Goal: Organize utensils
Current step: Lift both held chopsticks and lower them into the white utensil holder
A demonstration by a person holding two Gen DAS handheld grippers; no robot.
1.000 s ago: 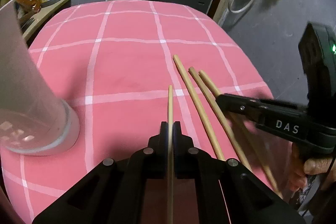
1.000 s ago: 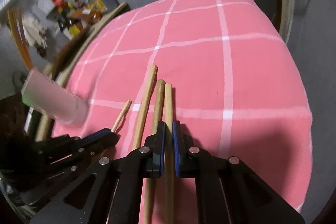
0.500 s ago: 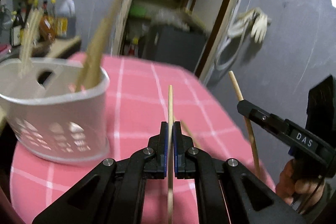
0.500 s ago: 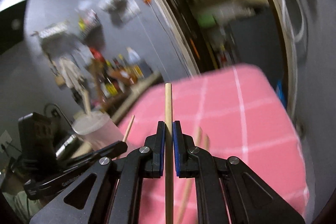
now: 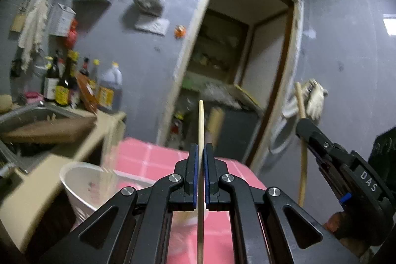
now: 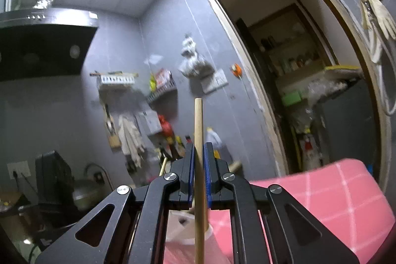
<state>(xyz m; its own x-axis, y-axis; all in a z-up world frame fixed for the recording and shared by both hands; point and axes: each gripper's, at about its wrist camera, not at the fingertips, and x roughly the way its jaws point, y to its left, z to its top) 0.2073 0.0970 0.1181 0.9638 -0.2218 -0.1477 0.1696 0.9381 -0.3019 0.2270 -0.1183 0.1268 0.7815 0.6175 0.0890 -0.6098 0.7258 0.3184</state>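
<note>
The left gripper [image 5: 201,152] is clamped on one thin pale wooden chopstick [image 5: 201,120] that stands out past its fingertips. The right gripper [image 6: 198,152] pinches one thicker round wooden chopstick [image 6: 198,120] likewise. One white perforated plastic utensil holder [image 5: 81,187] sits below-left of the left fingers on the pink checked tablecloth [image 5: 146,157].

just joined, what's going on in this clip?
A person holds a gripper in each hand and is tidying chopsticks. The left gripper is shut on a thin chopstick, the right gripper on a thicker chopstick. Both sticks point up, off the pink checked table. A white utensil holder stands on the table below the left gripper, with blurred sticks already in it. Neither held chopstick is in the holder yet.
</note>
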